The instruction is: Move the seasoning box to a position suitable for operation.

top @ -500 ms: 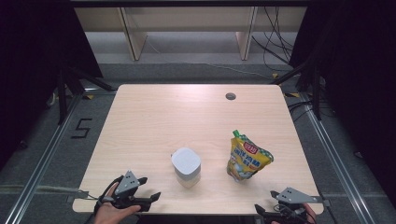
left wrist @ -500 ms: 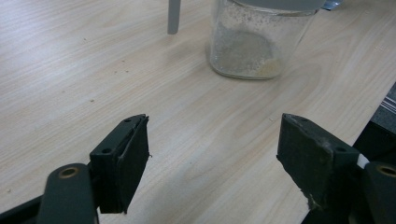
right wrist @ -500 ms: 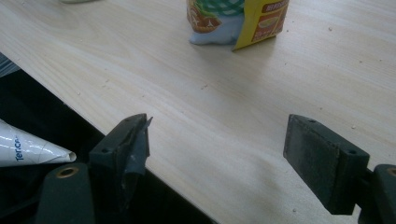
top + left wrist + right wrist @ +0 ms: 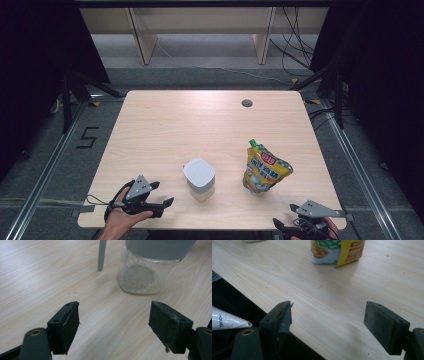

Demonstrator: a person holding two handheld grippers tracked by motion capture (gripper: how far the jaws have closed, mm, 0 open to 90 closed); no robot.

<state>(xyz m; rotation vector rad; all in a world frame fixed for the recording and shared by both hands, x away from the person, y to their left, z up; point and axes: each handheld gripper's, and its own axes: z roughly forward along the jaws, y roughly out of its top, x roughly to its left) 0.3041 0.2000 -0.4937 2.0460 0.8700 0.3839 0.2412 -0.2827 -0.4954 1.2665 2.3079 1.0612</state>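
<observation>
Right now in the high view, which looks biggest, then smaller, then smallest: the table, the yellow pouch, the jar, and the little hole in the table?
1. table
2. yellow pouch and jar: they look about alike, so no ranking
3. hole

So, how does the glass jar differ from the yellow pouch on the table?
The jar is clear glass with a grey-white lid; the pouch is yellow printed film with a green spout. The jar stands straight, the pouch leans. The jar is nearer the left gripper, the pouch nearer the right gripper. Both stand untouched.

jar (image 4: 199, 179) – glass, grey lid, upright | pouch (image 4: 264, 167) – yellow, standing, right of it
</observation>
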